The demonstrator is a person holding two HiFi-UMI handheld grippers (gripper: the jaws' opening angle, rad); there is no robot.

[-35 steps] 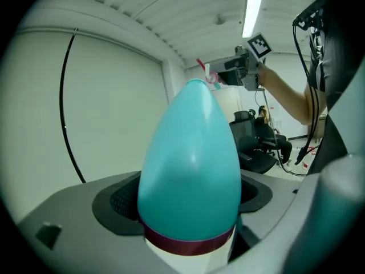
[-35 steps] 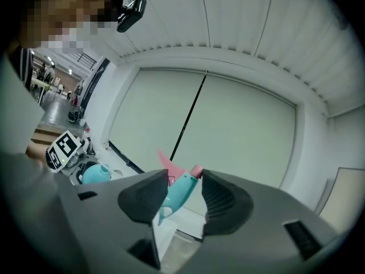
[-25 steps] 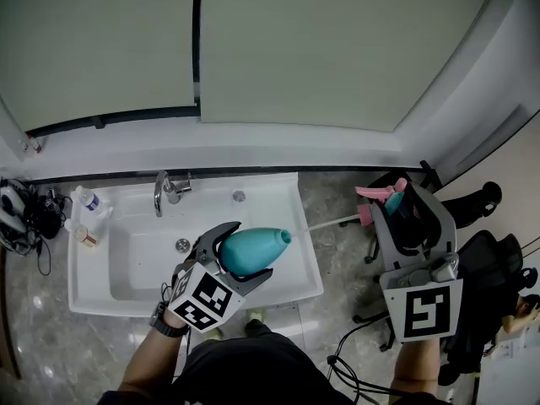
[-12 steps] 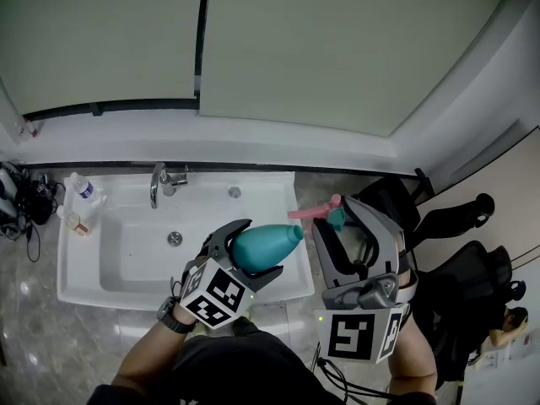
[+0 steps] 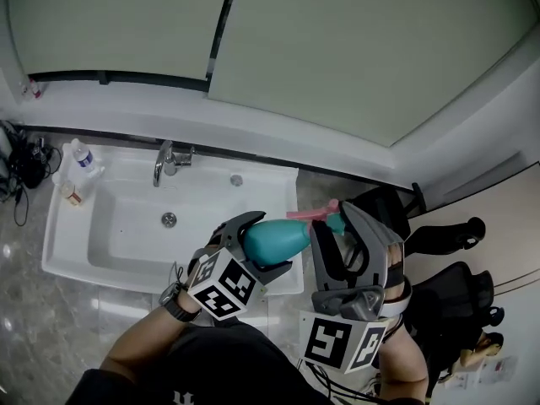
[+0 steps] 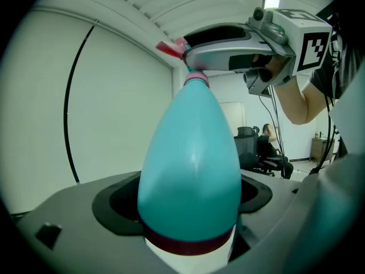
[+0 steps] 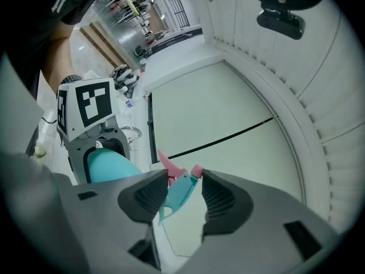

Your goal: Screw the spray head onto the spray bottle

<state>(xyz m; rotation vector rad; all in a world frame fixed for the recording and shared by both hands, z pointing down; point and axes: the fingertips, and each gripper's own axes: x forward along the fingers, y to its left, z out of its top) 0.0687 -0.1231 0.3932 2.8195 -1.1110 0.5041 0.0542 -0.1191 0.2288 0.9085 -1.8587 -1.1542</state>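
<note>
SCREWING ON THE SPRAY HEAD: The left gripper (image 5: 268,245) is clamped around the wide base of the teal spray bottle (image 6: 191,170). It holds the bottle nearly level above the front edge of the sink (image 5: 118,247), neck pointing toward the person's right. The right gripper (image 7: 185,194) has its jaws partly closed on the teal spray head (image 7: 178,194), whose pink trigger (image 5: 310,214) juts out beyond them. It holds the head right at the bottle's neck; whether the threads have caught cannot be told. The step in hand appears to be seating and turning. The head's collar should sit square on the neck, both in one line, before the right wrist rolls and the left stops the bottle spinning. A crooked start risks cross-threading. Nothing stands between the two. A tap (image 5: 169,160) stands at the sink's back and small bottles (image 5: 78,163) at its left corner. An office chair (image 5: 460,298) sits to the right, all well apart.
</note>
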